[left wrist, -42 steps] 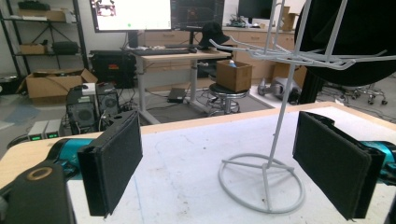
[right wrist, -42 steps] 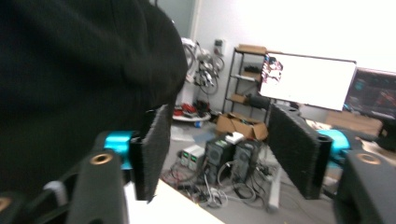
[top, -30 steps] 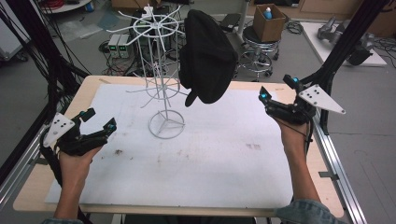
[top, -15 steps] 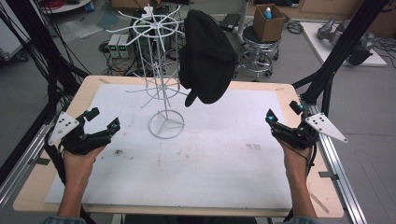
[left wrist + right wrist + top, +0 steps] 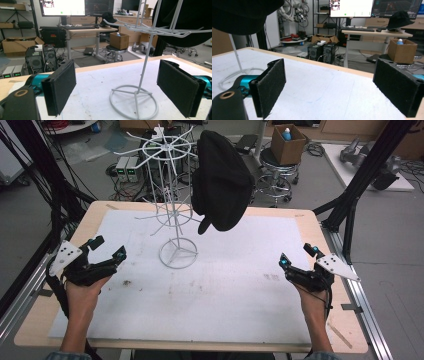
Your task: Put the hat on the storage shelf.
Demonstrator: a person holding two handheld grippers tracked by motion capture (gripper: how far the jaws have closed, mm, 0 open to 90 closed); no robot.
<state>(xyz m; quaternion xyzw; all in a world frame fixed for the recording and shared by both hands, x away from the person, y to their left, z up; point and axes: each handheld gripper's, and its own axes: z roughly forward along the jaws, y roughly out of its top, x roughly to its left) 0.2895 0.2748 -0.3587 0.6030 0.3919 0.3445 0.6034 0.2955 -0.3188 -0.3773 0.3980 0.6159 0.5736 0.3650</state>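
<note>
a wooden table [image 5: 35, 320] carries a white mat [image 5: 230, 290]. on the mat, toward the far side, stands a white wire rack [image 5: 172, 205], and a black hat [image 5: 220, 180] hangs from its right arms, clear of the mat. left of the rack's ring base, the left gripper [image 5: 106, 249] rests with jaws wide, holding nothing. well right of the rack, the right gripper [image 5: 298, 256] rests with jaws wide, also holding nothing.

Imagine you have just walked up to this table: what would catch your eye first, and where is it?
A big black hat hangs on a white wire rack standing toward the table's far middle. Nearer, the left gripper and right gripper rest open at the table's two sides.
</note>
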